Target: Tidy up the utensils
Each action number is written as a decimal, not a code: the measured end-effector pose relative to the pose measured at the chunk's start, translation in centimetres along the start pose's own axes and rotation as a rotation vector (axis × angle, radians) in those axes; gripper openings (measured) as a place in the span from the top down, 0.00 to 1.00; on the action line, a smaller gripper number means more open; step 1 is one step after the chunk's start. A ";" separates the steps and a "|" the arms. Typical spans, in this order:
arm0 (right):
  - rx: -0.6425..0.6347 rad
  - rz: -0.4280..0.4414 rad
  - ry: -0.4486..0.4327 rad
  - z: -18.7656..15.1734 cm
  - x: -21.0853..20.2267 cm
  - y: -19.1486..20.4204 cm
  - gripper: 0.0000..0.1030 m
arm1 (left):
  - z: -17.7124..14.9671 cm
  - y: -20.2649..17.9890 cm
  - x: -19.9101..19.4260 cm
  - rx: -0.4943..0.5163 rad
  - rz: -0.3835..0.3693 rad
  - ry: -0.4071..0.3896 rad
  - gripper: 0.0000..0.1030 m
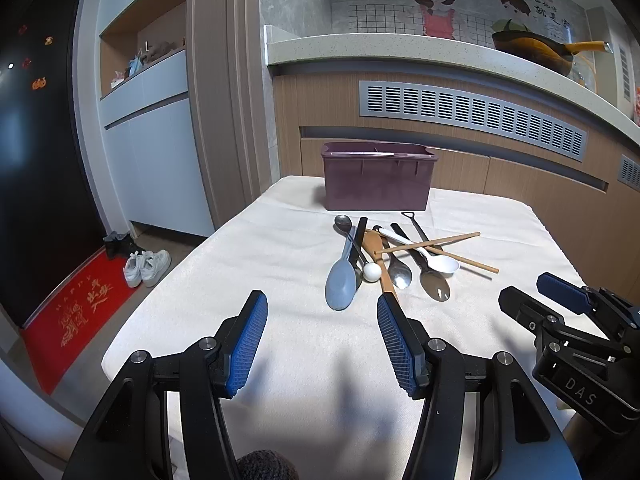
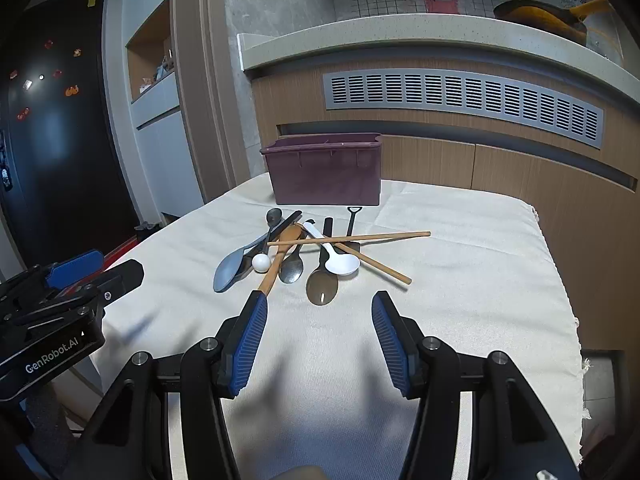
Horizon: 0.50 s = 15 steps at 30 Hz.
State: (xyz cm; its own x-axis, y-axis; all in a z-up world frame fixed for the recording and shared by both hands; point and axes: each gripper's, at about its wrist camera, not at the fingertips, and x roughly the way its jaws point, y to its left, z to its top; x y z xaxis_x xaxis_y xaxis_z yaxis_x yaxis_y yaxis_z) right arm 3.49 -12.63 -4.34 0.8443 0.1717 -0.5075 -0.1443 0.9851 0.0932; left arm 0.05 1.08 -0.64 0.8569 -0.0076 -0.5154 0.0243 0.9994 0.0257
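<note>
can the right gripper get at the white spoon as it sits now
Probably yes. The right gripper is open and empty, with bare cloth ahead. The white spoon has its bowl exposed, though a chopstick crosses its handle.

The left gripper [image 1: 322,308] hangs with its jaws spread wide, nothing between the blue ribbed pads [image 1: 250,344]. The right gripper [image 2: 316,308] is held the same way, jaws parted and empty, its pads [image 2: 390,344] angled outward. Both point toward the far side, level with each other, side by side and apart, left one on the left.
</note>
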 end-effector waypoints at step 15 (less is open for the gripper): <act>0.002 0.002 0.007 0.2 -0.1 -0.2 0.49 | -0.8 -0.7 1.2 -0.009 0.009 0.009 0.44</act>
State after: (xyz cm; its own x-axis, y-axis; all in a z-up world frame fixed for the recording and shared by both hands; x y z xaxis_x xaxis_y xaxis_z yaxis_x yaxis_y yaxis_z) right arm 3.52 -12.81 -4.18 0.8407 0.1738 -0.5129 -0.1450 0.9848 0.0961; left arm 0.67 0.40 -1.99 0.8524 0.0016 -0.5228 0.0121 0.9997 0.0228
